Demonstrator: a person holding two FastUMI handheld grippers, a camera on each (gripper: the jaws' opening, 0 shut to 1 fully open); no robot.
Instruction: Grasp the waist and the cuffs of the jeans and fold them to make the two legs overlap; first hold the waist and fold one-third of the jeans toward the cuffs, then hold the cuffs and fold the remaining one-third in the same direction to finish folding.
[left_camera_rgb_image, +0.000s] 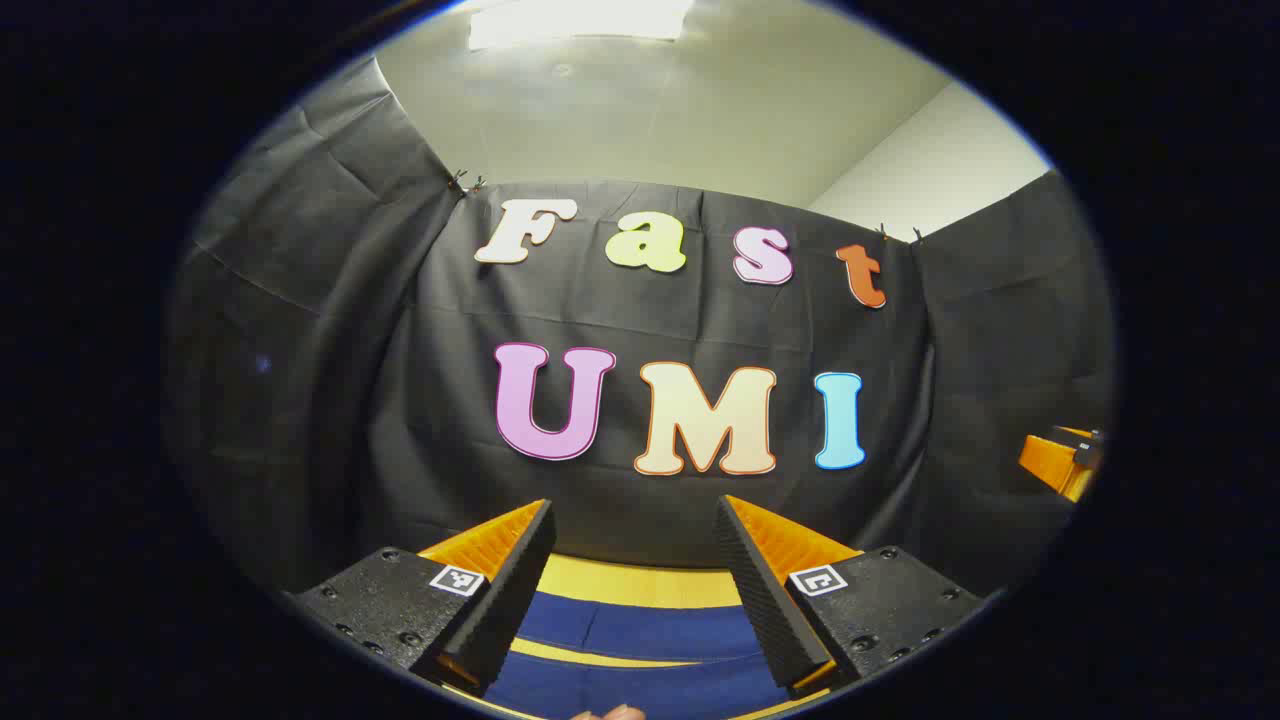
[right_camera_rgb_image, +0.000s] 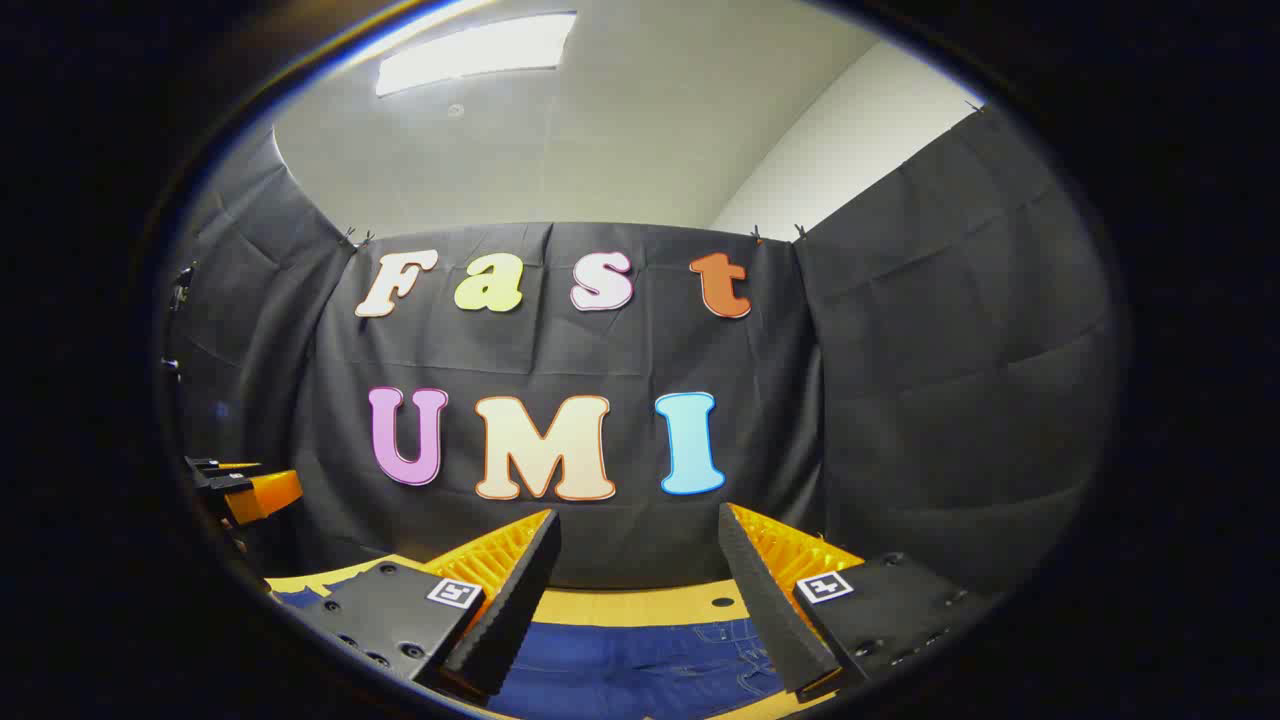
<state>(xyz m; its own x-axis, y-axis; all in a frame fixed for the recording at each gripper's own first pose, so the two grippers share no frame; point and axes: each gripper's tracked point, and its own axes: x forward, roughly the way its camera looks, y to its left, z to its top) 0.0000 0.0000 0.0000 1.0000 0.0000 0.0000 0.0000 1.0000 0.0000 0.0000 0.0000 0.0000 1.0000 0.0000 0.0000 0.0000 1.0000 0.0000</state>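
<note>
Left gripper view: left gripper (left_camera_rgb_image: 634, 560) held level above the table (left_camera_rgb_image: 640, 583), fingers spread wide, nothing between them. Black ribbed pads (left_camera_rgb_image: 515, 590) face inward, orange ribbing on the outer sides. Through the gap, jeans (left_camera_rgb_image: 640, 640) lie flat on the yellow table, two dark blue legs side by side with a thin strip of table between them; cuffs or waist end, cannot tell here. A fingertip (left_camera_rgb_image: 612, 713) peeks in at the bottom edge. Far right edge: part of the other orange gripper, too cropped to read.

Right gripper view: far left, the other gripper again, orange body with black parts, above the jeans' left edge. Right gripper (right_camera_rgb_image: 638, 560) also wide open, empty, hovering off the fabric. Jeans (right_camera_rgb_image: 640, 665) below and between its fingers, pocket stitching visible toward the right, so waist end sits here. Table (right_camera_rgb_image: 640, 605) bare behind the jeans up to the black cloth wall (right_camera_rgb_image: 950, 350)
</note>
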